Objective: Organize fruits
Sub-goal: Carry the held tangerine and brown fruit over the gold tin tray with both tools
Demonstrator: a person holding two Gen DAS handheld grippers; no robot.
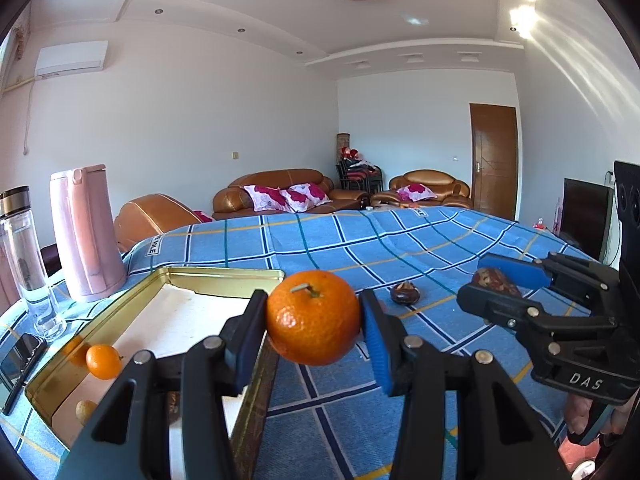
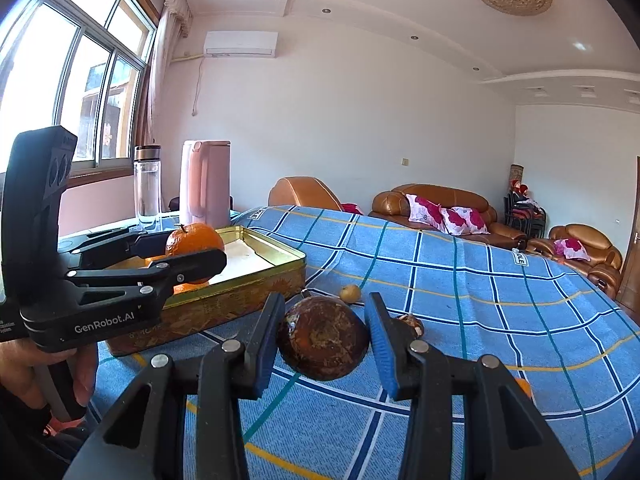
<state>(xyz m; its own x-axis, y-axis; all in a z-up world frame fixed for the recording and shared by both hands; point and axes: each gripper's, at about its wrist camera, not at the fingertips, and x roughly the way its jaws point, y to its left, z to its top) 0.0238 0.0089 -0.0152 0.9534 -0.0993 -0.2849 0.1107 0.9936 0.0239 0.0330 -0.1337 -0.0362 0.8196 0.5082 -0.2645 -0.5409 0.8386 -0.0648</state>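
Note:
In the left wrist view, my left gripper is shut on an orange mandarin held in the air beside the right rim of a gold tin tray. In the tray lie a small orange fruit and a small yellowish one. My right gripper is shut on a round brown fruit above the blue checked cloth. Each view also shows the other gripper: the right gripper at the right, and the left gripper over the tray.
On the cloth lie another brown fruit and a small yellow fruit. A pink kettle, a clear bottle and a phone stand left of the tray. Brown sofas line the far wall.

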